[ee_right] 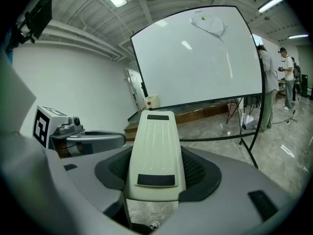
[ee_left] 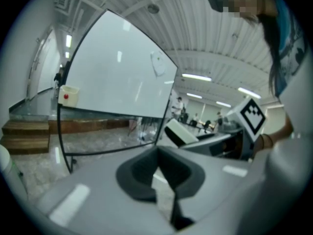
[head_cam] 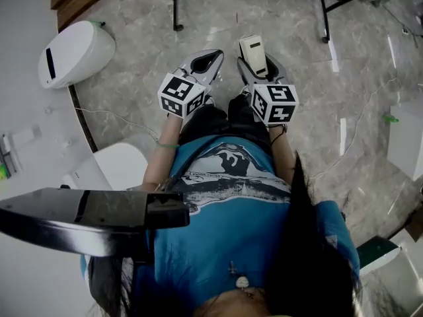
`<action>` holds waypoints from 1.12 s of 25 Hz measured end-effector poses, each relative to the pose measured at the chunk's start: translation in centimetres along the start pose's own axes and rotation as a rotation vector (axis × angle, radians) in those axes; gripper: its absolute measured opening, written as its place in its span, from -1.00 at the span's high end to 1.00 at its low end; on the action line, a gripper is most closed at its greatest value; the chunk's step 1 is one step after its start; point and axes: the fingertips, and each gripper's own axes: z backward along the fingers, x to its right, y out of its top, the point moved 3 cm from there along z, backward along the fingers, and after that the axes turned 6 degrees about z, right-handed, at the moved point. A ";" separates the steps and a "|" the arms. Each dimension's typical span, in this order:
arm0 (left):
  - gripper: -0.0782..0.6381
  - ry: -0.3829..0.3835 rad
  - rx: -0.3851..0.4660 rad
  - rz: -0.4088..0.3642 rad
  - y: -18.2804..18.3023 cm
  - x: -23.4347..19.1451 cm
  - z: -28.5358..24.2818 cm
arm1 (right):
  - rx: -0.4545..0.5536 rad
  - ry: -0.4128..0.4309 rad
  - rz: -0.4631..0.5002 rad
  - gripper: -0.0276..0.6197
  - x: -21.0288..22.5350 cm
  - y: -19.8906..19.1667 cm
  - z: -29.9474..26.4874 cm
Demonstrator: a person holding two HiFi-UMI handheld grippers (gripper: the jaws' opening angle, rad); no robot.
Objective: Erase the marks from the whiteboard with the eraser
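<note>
Eraser (ee_right: 155,153) sits lengthwise in our right gripper (ee_right: 156,180), jaws clamped on its sides. Whiteboard (ee_right: 195,62) stands well ahead on its frame (ee_right: 247,146), with faint marks (ee_right: 208,24) near the top edge. Left gripper (ee_left: 161,175) pinched together, empty. We judge: close in, reach high, lay the wiping face flat, stroke evenly.

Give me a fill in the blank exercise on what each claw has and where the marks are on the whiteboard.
The right claw is shut on a cream plastic ____.
The left claw is shut and holds ____.
The faint grey marks sit near the ____ edge of the white whiteboard.
Missing words: eraser, nothing, top.
</note>
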 end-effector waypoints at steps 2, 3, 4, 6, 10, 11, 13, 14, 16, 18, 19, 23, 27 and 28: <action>0.77 -0.018 -0.001 -0.002 -0.5 -0.3 1.2 | -0.009 -0.007 0.016 0.10 -1.9 -0.5 0.0; 0.77 -0.026 -0.001 -0.003 -0.7 -0.4 1.9 | -0.014 -0.010 0.024 0.10 -2.8 -0.8 0.0; 0.77 -0.035 0.000 -0.004 -1.0 -0.4 2.5 | -0.020 -0.013 0.031 0.10 -3.8 -1.1 0.1; 0.77 -0.054 0.001 -0.006 -1.4 -0.4 3.6 | -0.029 -0.022 0.044 0.10 -5.3 -1.6 0.1; 0.77 -0.088 0.008 -0.023 -1.6 -0.3 5.8 | -0.017 -0.033 0.054 0.10 -8.4 -2.0 0.7; 0.77 -0.094 0.013 -0.030 -1.6 -0.3 6.2 | -0.012 -0.035 0.058 0.10 -9.0 -2.1 0.9; 0.77 -0.105 0.025 -0.044 -1.6 -0.2 6.9 | -0.002 -0.043 0.068 0.10 -9.9 -2.2 1.1; 0.77 -0.110 0.031 -0.050 -1.6 -0.1 7.2 | 0.002 -0.046 0.072 0.10 -10.2 -2.4 1.3; 0.77 -0.118 0.039 -0.061 -1.8 0.4 7.9 | 0.007 -0.051 0.077 0.10 -10.9 -2.9 1.9; 0.77 -0.126 0.045 -0.072 -1.8 0.7 8.3 | 0.012 -0.056 0.080 0.10 -11.3 -3.0 2.2; 0.77 -0.129 0.050 -0.076 -1.7 0.6 8.4 | 0.015 -0.059 0.081 0.10 -11.4 -3.0 2.2; 0.77 -0.126 0.068 -0.076 -1.5 0.0 8.4 | 0.023 -0.060 0.088 0.10 -11.5 -2.8 2.0; 0.77 -0.115 0.074 -0.070 -1.6 -0.7 8.9 | 0.020 -0.054 0.096 0.10 -11.9 -3.0 1.9; 0.77 -0.113 0.075 -0.068 -1.7 -0.8 9.0 | 0.018 -0.053 0.097 0.10 -12.0 -3.1 1.9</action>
